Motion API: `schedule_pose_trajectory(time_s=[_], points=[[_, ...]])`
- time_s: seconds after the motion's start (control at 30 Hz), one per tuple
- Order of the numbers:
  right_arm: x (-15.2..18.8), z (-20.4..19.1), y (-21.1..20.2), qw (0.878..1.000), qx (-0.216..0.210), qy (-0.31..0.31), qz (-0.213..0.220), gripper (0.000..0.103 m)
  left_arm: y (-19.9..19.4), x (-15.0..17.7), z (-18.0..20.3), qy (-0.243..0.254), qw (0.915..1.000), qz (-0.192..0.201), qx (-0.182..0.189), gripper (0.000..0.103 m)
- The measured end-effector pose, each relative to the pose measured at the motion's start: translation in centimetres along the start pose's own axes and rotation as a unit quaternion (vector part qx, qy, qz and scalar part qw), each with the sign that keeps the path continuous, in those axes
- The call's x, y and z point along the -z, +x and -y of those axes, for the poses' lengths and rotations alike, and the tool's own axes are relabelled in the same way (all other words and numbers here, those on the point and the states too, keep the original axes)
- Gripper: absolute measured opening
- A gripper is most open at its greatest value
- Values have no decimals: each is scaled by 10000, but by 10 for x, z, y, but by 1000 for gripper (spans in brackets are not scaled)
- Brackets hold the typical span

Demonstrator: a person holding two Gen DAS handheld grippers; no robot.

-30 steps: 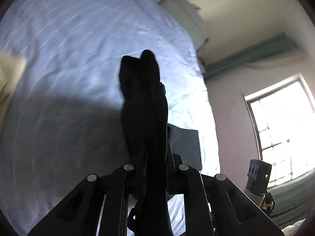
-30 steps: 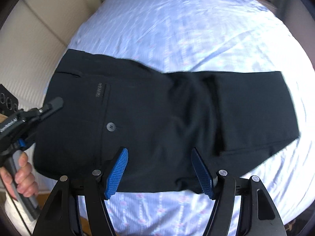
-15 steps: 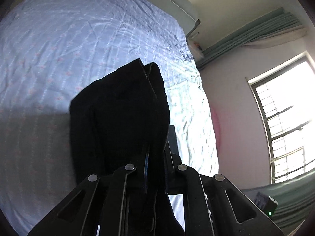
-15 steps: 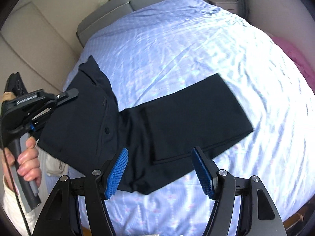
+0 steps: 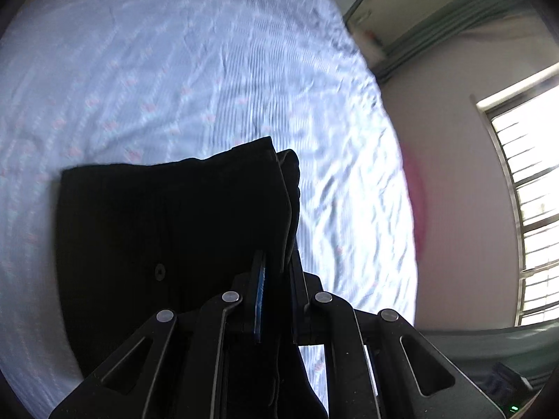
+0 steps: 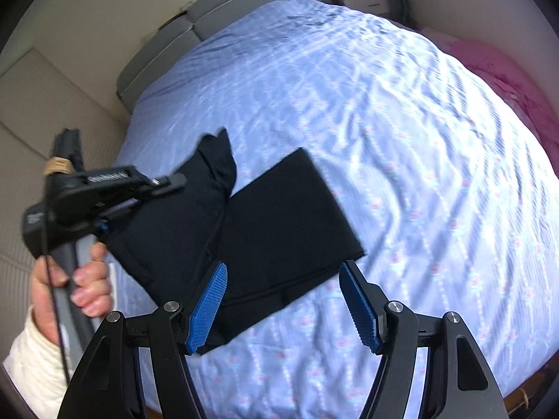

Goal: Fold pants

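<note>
Waist end carried over — fold in progress, not laid down yet.

The black pants (image 6: 276,230) lie on the blue-sheeted bed (image 6: 401,111); a second ago they were spread long across it, now the waist end is lifted and swung over toward the leg end, so the stack looks about half its former length. Judging by that, one drop and a smoothing pass remain. The left gripper (image 5: 276,265) is clamped tight on the bunched waistband, with the person's hand (image 6: 77,276) on its handle. The right gripper (image 6: 283,300) hovers above the lower edge — jaws apart, holding nothing.
</note>
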State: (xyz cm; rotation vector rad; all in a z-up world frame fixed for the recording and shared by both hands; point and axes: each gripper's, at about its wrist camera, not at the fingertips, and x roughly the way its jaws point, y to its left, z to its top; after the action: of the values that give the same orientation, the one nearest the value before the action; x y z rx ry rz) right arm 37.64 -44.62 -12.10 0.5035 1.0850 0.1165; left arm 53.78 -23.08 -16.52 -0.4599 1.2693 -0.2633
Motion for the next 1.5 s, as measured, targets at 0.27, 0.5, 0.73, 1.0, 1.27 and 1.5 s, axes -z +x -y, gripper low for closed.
schedule_pose_trajectory(time_s=[0.27, 0.5, 0.73, 1.0, 1.27, 1.5], points=[[-5, 57, 7, 9991, 141, 393, -117, 68, 88, 12, 38, 123, 9971, -565, -492, 16], [-6, 72, 22, 9987, 196, 370, -301, 68, 67, 6, 56, 534, 9972, -314, -426, 55], [-19, 47, 78, 9965, -178, -355, -738, 67, 33, 32, -1, 1134, 9810, -327, -1541, 60], [-32, 23, 164, 9857, -374, -911, -1365, 52, 23, 70, -77, 796, 9715, -583, -2156, 62], [-35, 25, 207, 9823, -27, -744, -1717, 51, 21, 76, -87, 302, 9825, -572, -1748, 64], [-38, 16, 178, 9870, -334, -710, -1401, 41, 8, 78, -84, 238, 9865, -462, -1550, 65]])
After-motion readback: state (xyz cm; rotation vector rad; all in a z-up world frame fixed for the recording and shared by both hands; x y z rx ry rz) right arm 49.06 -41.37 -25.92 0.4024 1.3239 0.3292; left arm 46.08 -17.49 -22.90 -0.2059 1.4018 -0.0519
